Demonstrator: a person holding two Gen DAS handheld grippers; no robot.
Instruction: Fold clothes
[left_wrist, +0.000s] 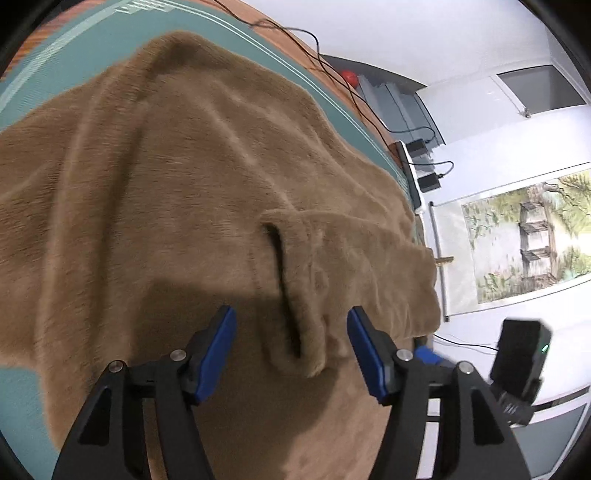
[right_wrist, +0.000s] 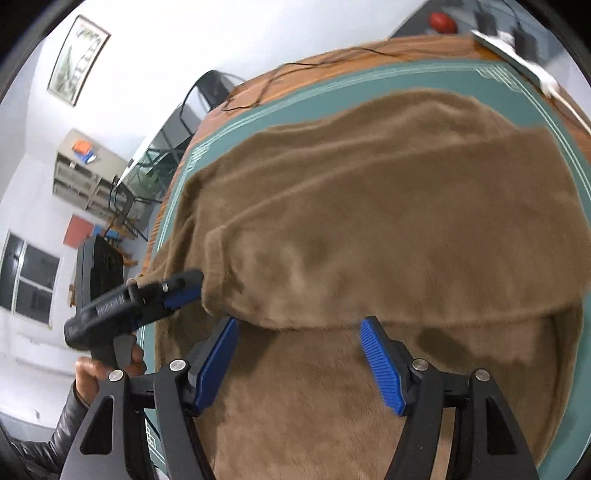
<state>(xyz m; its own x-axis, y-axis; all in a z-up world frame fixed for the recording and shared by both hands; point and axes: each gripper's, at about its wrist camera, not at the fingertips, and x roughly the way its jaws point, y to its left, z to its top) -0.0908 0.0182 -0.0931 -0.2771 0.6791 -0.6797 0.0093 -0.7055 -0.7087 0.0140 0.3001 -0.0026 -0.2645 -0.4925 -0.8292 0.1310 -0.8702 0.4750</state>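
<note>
Covering most of the green mat (right_wrist: 546, 107), one brown garment (right_wrist: 369, 206) lies spread, a sleeve (right_wrist: 332, 273) laid across its near part (probably a fold). Two grippers: the right gripper (right_wrist: 299, 354) hovers gaping and empty; the left gripper (left_wrist: 291, 343) straddles the cuff (left_wrist: 295, 295), wide apart, gripping nothing.

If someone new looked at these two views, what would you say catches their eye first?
The big brown garment spread over the green mat fills both views, with one sleeve folded across its body. Next come the blue pads of the two open tools: the right tool hovers at the fold's near edge, and the left tool reaches to the cuff.
</note>
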